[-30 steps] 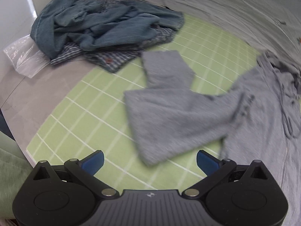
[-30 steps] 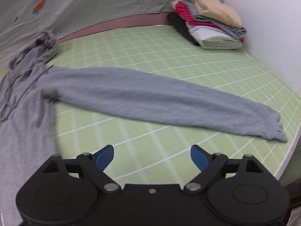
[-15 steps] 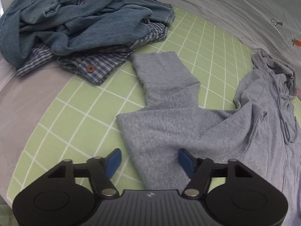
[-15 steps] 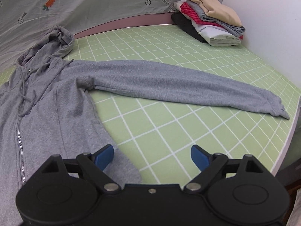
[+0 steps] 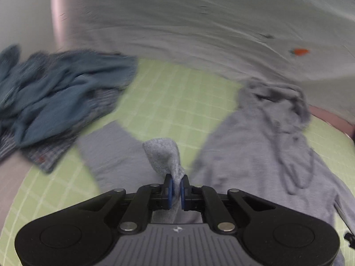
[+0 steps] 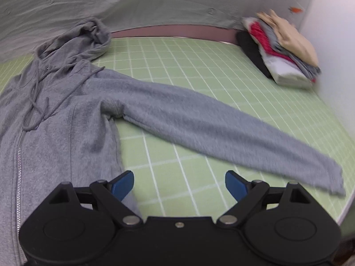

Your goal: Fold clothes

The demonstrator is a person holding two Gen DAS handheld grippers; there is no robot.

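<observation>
**Sleeve pinched, hoodie flat**

The hoodie [image 6: 57, 119] lay spread on the green mat [image 6: 221, 71]. My left hand-held gripper [image 5: 175, 188] was clamped on its sleeve [image 5: 164, 155]; my right hand-held gripper [image 6: 179, 182] hung apart above the mat, beside the other sleeve [image 6: 210, 128]. Jeans [image 5: 57, 93] lay left.

A green mat [image 6: 199, 71] ruled with a white grid covers the work surface — everything else sits around it. Behind the mat's far edge hangs a pale grey sheet [image 5: 199, 22] printed with small orange carrots [image 5: 299, 51], creased and blurred. A pink strip [image 6: 177, 31] runs between sheet and mat. Right of the mat stands a plain white wall [image 6: 332, 22] — evenly lit.
</observation>
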